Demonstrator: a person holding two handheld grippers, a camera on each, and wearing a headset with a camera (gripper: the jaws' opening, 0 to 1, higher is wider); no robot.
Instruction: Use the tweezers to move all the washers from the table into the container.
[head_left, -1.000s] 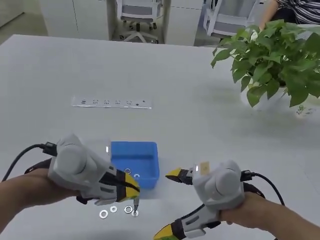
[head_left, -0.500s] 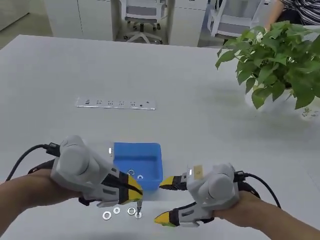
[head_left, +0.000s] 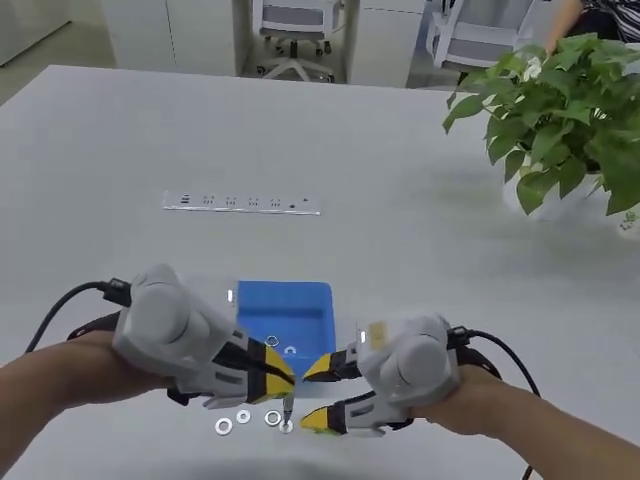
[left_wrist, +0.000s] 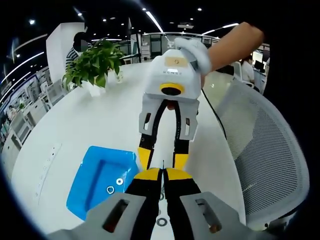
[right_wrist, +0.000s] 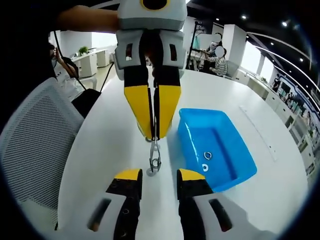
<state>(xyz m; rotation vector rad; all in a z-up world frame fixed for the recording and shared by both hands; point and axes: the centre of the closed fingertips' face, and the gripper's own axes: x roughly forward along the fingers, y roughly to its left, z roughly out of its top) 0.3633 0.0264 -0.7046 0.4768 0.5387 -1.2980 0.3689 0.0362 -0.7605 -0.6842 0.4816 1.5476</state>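
A blue container (head_left: 300, 305) sits on the white table and holds two washers (head_left: 272, 342). Several more washers (head_left: 244, 416) lie on the table just in front of it. My left gripper (head_left: 275, 380) is shut on thin metal tweezers (right_wrist: 154, 142). The tweezers point down, and their tips rest at a washer (right_wrist: 156, 163) by the container's near corner; whether they pinch it is unclear. My right gripper (head_left: 320, 393) stands open, facing the left one, its yellow fingertips (left_wrist: 145, 156) on either side of the tweezers' tip. The container (right_wrist: 215, 145) lies to the right in the right gripper view.
A white power strip (head_left: 245, 203) lies further back on the table. At the far right stands a potted plant (head_left: 560, 110). Office chairs (head_left: 295, 25) stand beyond the far edge. A mesh chair (left_wrist: 270, 150) is close behind the near edge.
My right gripper has moved left, close to the tweezers' tip and the container's near corner. The left gripper and tweezers have hardly moved over the washers.
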